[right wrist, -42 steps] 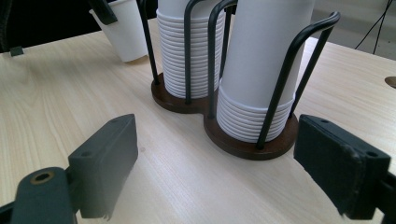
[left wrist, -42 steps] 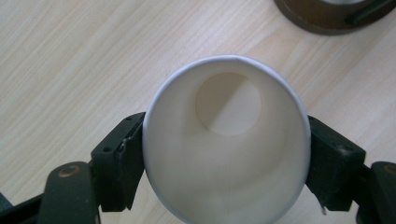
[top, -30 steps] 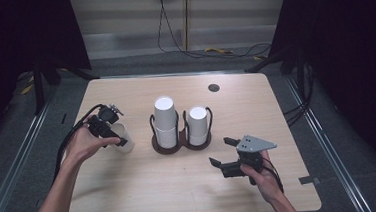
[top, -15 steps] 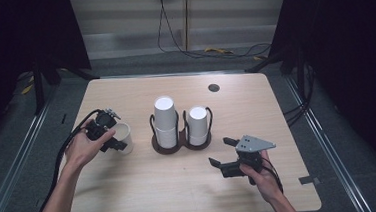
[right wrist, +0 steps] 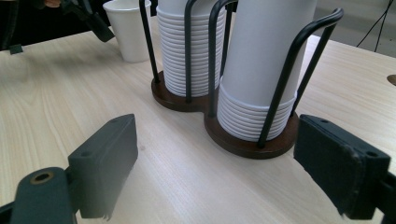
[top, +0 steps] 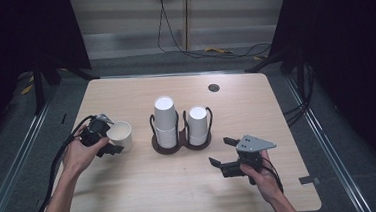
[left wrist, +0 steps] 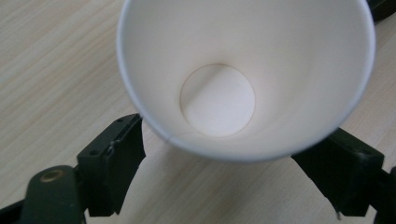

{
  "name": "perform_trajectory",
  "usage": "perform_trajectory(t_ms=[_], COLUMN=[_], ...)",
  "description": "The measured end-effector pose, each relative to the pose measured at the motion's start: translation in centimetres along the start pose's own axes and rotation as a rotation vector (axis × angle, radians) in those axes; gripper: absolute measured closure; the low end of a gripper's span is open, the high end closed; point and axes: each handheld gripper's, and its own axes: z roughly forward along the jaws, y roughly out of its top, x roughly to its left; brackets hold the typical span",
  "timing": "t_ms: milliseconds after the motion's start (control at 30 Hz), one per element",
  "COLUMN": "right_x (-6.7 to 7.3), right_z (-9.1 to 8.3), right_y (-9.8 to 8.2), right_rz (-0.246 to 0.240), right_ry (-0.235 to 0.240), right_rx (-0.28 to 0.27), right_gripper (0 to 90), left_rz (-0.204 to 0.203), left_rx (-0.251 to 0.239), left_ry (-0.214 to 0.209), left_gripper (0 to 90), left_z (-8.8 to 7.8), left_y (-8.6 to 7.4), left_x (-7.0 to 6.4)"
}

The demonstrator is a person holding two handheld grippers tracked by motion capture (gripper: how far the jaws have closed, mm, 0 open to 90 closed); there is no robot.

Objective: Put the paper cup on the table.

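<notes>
A single white paper cup (top: 119,135) stands upright on the table, left of the holder. My left gripper (top: 107,137) is open, its jaws spread wide on either side of the cup's near wall. In the left gripper view I look down into the empty cup (left wrist: 219,93). A dark wooden cup holder (top: 181,140) with black wire loops carries two stacks of white cups (top: 165,120), the left stack taller. My right gripper (top: 227,151) hovers open at the front right, pointing at the holder (right wrist: 243,140), nothing between its jaws.
A small dark round hole (top: 214,87) sits in the tabletop at the back right. Cables trail from both grippers off the front edge. Bare wood lies between the holder and the table's (top: 146,189) front edge.
The left hand has brought the single cup a little to the right and stood it upright on the table near the holder. The right gripper has not moved.
</notes>
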Motion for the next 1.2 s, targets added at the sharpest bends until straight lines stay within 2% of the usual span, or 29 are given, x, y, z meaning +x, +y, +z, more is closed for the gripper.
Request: perform_trajectory(t_ms=[100, 233, 333, 533, 567, 600, 667, 733, 933, 1000, 1067, 1100, 1200], right_x=[-0.1, -0.1, 0.0, 0.2, 0.2, 0.1, 0.1, 0.1, 0.2, 0.1, 0.0, 0.0, 0.1], right_z=[0.0, 0.0, 0.1, 0.2, 0.2, 0.2, 0.1, 0.1, 0.0, -0.1, -0.2, -0.2, -0.2], right_y=[0.0, 0.0, 0.0, 0.0, 0.0, 0.0, 0.0, -0.1, -0.3, -0.3, -0.4, -0.4, -0.4], right_rz=[0.001, 0.002, -0.004, 0.006, 0.006, 0.006, 0.013, 0.022, 0.035, 0.045, 0.054, 0.054, 0.066], right_ry=[0.0, -0.003, -0.01, -0.017, -0.025, -0.027, -0.034, -0.038, -0.046, -0.047, -0.053, -0.053, -0.062], right_rx=[-0.002, -0.001, 0.002, -0.011, -0.017, -0.022, -0.03, -0.029, -0.047, -0.056, -0.059, -0.059, -0.063], right_gripper=[13.7, 13.7, 13.7, 13.7, 13.7, 13.7, 13.7, 13.7, 13.7, 13.7, 13.7, 13.8, 13.8], left_rz=[-0.006, -0.045, -0.039, -0.052, -0.061, -0.043, -0.047, -0.037, -0.064, -0.089, -0.11, -0.102, -0.093], left_rx=[-0.013, -0.096, -0.168, -0.234, -0.229, -0.226, -0.247, -0.251, -0.317, -0.34, -0.372, -0.363, -0.374], left_ry=[0.015, 0.028, 0.06, 0.061, 0.095, 0.141, 0.09, 0.115, 0.094, 0.069, 0.066, 0.049, 0.056], left_gripper=[17.4, 17.5, 18.0, 18.0, 18.4, 20.0, 20.0, 20.1, 20.0, 20.0, 20.0, 20.0, 20.0], left_z=[-0.5, -1.2, -1.7, -1.9, -1.9, -1.9, -1.8, -1.8, -2.1, -2.2, -2.3, -2.3, -2.8], left_y=[-0.7, -1.7, -2.7, -4.1, -4.3, -4.5, -4.9, -5.1, -5.9, -6.0, -6.2, -6.1, -6.2], left_x=[0.1, -0.3, -1.2, -2.5, -2.9, -3.3, -3.9, -4.6, -6.3, -6.7, -7.4, -7.7, -8.7])
